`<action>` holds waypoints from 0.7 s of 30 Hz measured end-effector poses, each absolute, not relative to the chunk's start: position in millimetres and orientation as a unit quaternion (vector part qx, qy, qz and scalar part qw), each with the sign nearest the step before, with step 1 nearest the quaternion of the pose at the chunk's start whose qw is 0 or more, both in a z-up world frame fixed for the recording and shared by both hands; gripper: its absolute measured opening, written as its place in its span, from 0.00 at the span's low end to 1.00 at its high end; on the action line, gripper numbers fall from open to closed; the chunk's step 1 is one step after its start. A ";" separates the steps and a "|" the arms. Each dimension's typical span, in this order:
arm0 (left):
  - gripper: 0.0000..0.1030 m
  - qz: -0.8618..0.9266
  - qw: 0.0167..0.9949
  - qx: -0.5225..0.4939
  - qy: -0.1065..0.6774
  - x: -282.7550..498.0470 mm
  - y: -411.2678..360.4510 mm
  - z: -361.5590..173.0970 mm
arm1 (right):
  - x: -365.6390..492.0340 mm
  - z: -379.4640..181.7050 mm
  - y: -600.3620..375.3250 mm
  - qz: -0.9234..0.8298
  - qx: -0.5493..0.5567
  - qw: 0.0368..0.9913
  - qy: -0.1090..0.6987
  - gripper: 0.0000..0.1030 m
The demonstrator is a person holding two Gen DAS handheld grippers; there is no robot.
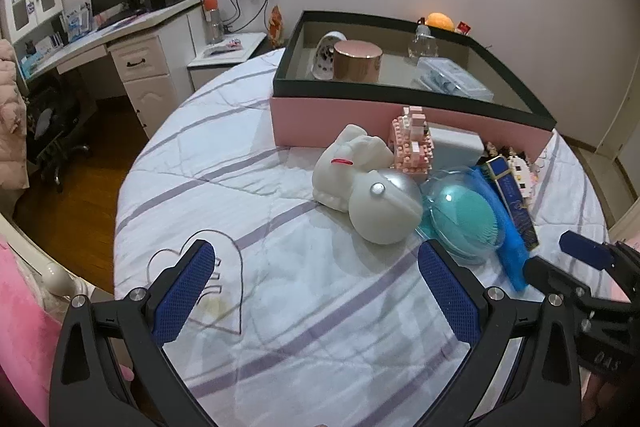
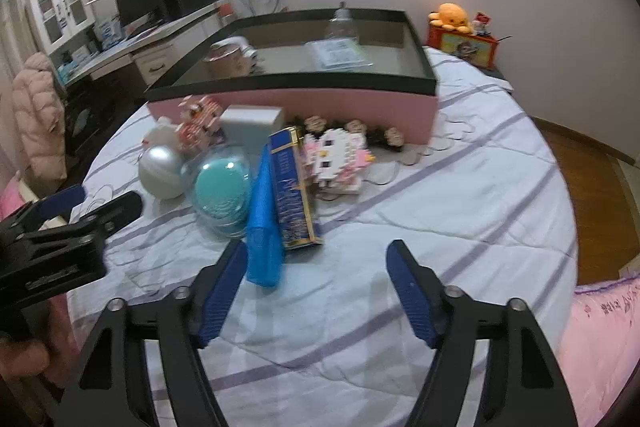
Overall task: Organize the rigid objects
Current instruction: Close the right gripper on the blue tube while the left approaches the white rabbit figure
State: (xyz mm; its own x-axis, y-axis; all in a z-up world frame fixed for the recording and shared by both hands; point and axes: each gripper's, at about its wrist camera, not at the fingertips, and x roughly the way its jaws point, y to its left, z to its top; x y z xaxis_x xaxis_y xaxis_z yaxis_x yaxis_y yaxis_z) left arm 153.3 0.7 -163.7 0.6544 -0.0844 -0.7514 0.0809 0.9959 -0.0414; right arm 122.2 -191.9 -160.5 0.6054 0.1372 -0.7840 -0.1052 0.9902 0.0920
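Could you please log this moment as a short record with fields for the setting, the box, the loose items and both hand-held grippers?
setting: bed with striped quilt
box: pink box, black rim, already holding a pink tin and a clear bottle
loose items: blue comb, navy carton, teal brush in a clear case, silver ball
left hand-held gripper: open, empty
right hand-held gripper: open, empty

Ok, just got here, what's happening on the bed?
A person holds two grippers over a pile of items beside the pink box. Both the left gripper and right gripper are open and empty. The blue comb lies nearest the right one. The box already holds a round tin and a few things.
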 end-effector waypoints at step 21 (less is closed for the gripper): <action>1.00 -0.067 0.897 0.006 0.437 211.5 -7.6 -182.3 | 138.8 -171.5 -175.0 0.090 0.021 0.885 0.456 0.37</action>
